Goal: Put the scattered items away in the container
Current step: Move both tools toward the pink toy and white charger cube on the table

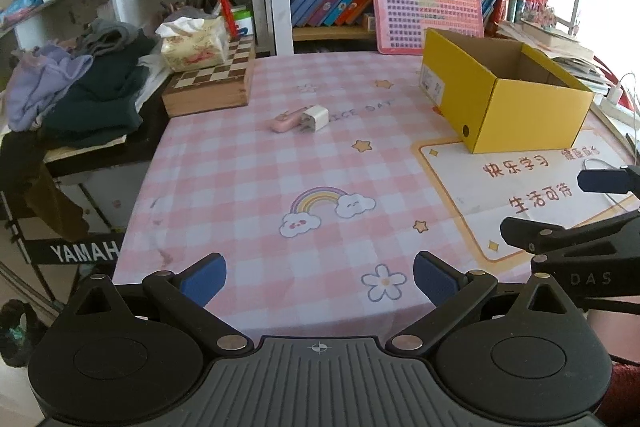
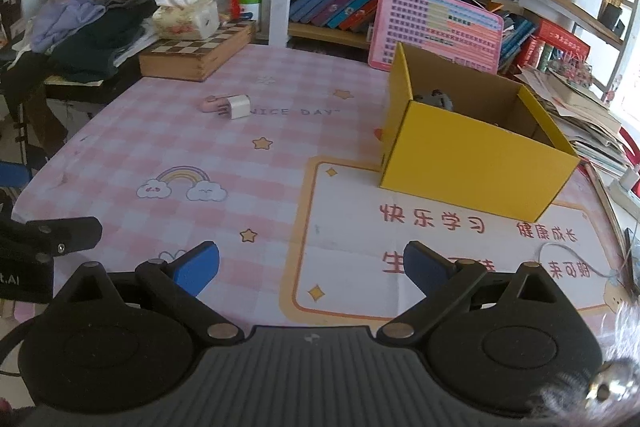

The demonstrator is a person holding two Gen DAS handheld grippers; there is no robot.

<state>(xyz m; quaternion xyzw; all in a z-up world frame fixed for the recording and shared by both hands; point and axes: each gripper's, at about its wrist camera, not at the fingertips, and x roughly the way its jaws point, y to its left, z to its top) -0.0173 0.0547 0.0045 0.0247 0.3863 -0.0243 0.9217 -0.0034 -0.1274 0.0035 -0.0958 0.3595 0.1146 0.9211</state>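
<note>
Yellow box [image 2: 472,163], 1 charger [image 1: 314,117], 1 pink item [image 1: 285,122], 2 empty claws.

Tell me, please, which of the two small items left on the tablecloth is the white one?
The white charger plug, a cube lying right of the flat pink item and touching it.

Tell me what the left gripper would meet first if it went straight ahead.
Probably the white cube charger beside the small pink gadget; the open left gripper points toward them over bare checked pink tablecloth. Depth is uncertain.
</note>
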